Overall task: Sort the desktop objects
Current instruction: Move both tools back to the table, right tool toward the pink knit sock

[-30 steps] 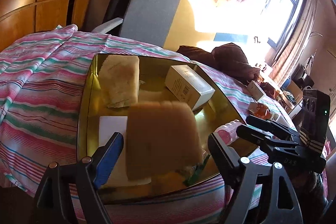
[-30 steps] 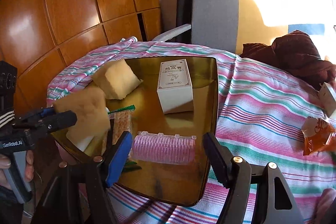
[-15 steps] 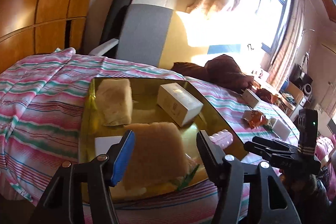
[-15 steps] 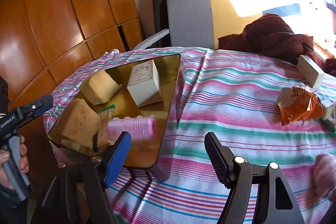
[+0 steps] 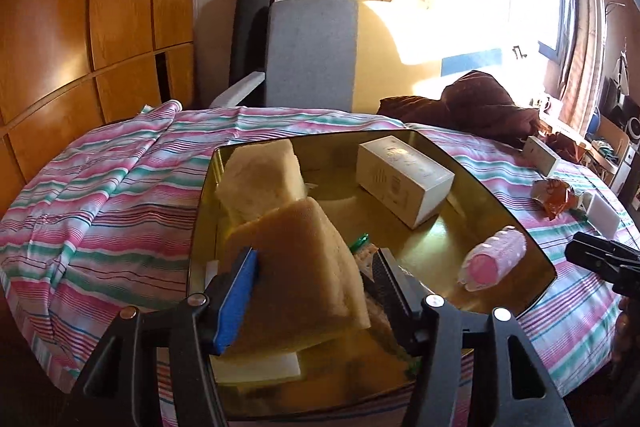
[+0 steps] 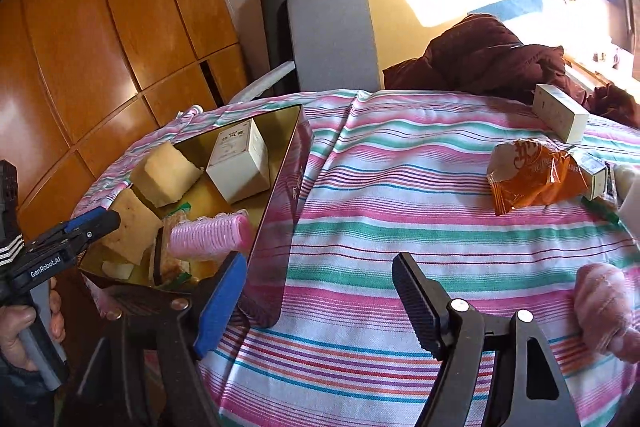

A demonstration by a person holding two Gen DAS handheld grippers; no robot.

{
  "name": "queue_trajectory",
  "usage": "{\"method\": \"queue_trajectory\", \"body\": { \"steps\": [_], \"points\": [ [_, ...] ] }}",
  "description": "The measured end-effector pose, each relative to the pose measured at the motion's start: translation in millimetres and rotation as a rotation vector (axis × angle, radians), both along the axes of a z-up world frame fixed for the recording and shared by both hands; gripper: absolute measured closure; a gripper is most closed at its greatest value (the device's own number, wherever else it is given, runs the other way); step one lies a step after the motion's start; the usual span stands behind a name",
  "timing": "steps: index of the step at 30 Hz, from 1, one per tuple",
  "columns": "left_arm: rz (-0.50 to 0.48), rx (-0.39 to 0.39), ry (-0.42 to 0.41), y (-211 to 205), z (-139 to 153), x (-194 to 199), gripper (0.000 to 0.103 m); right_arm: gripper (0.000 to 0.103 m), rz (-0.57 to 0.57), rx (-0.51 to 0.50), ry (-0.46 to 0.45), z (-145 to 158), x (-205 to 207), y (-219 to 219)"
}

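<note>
Tan sponge (image 5: 304, 267) sits between the left gripper (image 5: 316, 275) jaws, though whether they pinch it is unclear. It hovers over the gold tray (image 5: 516, 223), likely mid-deposit. Right gripper (image 6: 320, 287) is widening, empty, above the striped cloth (image 6: 400, 195); next probably the orange packet (image 6: 532, 179). Tray count: two sponges, one white box (image 5: 404, 179), one pink roller (image 5: 492, 263).

Tan sponge (image 5: 304, 267) between the jaws, gold tray (image 5: 472, 235), pink roller (image 5: 494, 261), white box (image 5: 404, 179), pink-green-white striped cloth (image 6: 400, 211), orange packet (image 6: 536, 179) beyond.
</note>
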State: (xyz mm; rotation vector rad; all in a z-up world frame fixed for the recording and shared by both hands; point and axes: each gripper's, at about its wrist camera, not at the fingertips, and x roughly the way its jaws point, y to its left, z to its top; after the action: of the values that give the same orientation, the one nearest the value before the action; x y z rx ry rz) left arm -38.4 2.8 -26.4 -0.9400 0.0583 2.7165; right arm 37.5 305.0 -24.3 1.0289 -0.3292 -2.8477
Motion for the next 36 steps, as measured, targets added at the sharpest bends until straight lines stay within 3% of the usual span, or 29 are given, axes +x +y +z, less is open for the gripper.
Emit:
{"method": "queue_trajectory", "body": {
  "steps": [3,9,15,21,25,31,36],
  "points": [
    [0.018,0.002,0.009,-3.6,-0.2,-2.3,0.042,0.027,-0.011,0.003,0.006,0.0,2.6,3.4],
    [0.022,0.098,0.029,-11.2,15.5,6.4,0.038,0.027,-0.044,-0.003,0.004,-3.6,10.6,17.4],
    [-0.048,0.129,0.057,8.2,36.3,16.2,0.034,0.027,-0.115,-0.02,-0.006,-10.4,26.6,45.3],
    [-0.218,0.171,0.022,60.4,48.0,19.3,0.03,0.027,-0.188,-0.037,-0.027,-22.3,46.8,74.1],
    [-0.353,0.164,0.0,112.2,48.8,23.2,0.027,0.027,-0.217,-0.038,0.011,-19.8,68.5,91.7],
    [-0.544,0.088,-0.058,190.7,33.4,36.9,0.027,0.022,-0.283,-0.037,0.111,0.8,102.1,128.0],
    [-0.634,0.042,-0.124,228.4,8.8,50.4,0.027,0.019,-0.302,-0.025,0.103,0.3,109.9,146.9]
  ]
}}
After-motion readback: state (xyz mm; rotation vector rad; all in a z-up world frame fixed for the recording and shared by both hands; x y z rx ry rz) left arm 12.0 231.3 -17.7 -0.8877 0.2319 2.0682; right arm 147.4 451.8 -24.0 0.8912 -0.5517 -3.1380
